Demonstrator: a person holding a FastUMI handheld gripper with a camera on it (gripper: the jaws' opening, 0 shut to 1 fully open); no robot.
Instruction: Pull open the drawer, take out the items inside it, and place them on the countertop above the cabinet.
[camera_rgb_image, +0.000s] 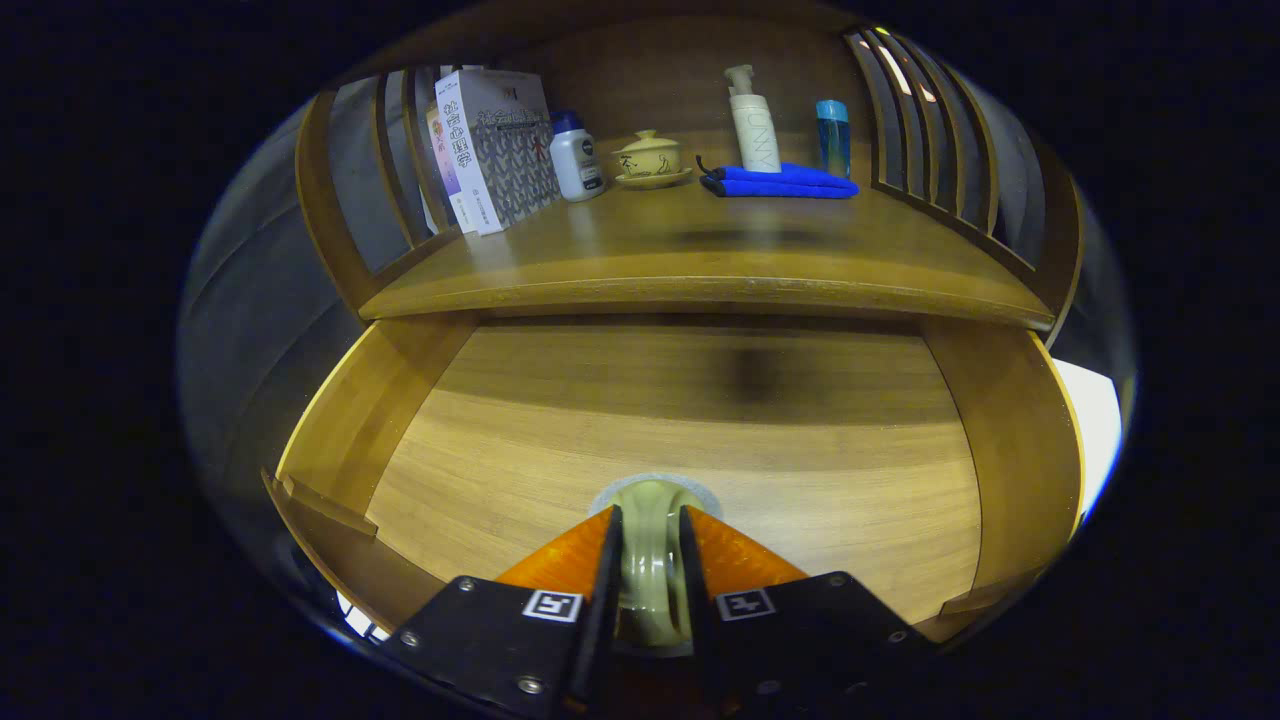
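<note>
Cream-coloured and glossy, the small dish (650, 545) sat clamped on edge between your gripper's (650, 525) orange fingers (565, 555), both pressing its sides, above the open drawer's (690, 450) wooden floor, below the countertop (700, 250).

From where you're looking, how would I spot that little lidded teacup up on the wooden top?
Start at the countertop above the open drawer. Along its back stand books, a white bottle, then the lidded teacup on its saucer, just before the folded blue cloth. It is the only squat, cream ceramic piece; its neighbours are tall bottles. The gripper is shut on a cream object over the drawer.
</note>
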